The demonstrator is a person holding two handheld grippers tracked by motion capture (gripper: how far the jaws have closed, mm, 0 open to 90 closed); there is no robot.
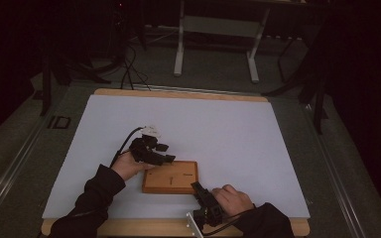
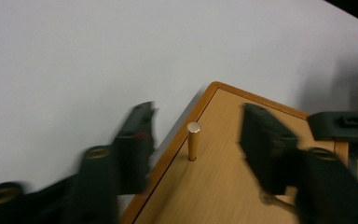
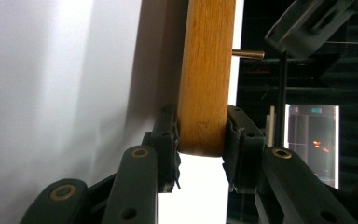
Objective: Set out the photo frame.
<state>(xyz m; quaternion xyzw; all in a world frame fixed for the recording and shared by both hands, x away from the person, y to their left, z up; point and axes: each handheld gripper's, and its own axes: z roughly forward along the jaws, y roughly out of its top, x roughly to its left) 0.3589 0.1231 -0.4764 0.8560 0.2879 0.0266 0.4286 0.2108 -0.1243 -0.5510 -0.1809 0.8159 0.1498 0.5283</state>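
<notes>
A: Status of the peg [image 2: 193, 141]?

B: The peg stands upright in the board [image 1: 171, 177], near the board's left edge in the high view. It appears seated. Nothing grips it.

A: Left gripper [image 2: 196, 140]?

B: Jaws spread, one on each side of the peg, pads clear of it. The left gripper view shows motion blur on both jaws. In the high view it sits at the board's 10 o'clock corner [image 1: 155, 153].

A: Right gripper [image 3: 200, 140]?

B: Pinching the board's edge: one pad on the top face, one on the underside. In the high view it holds the near edge at about 5 o'clock [image 1: 201, 191]. The board lies on the white sheet [image 1: 228, 129], toward its 6 o'clock side.

A: Progress?

B: Judged from this position: insertion looks complete and the peg is released. Remaining: withdraw the left gripper without knocking the peg, then release the board. Seating depth cannot be confirmed.
</notes>
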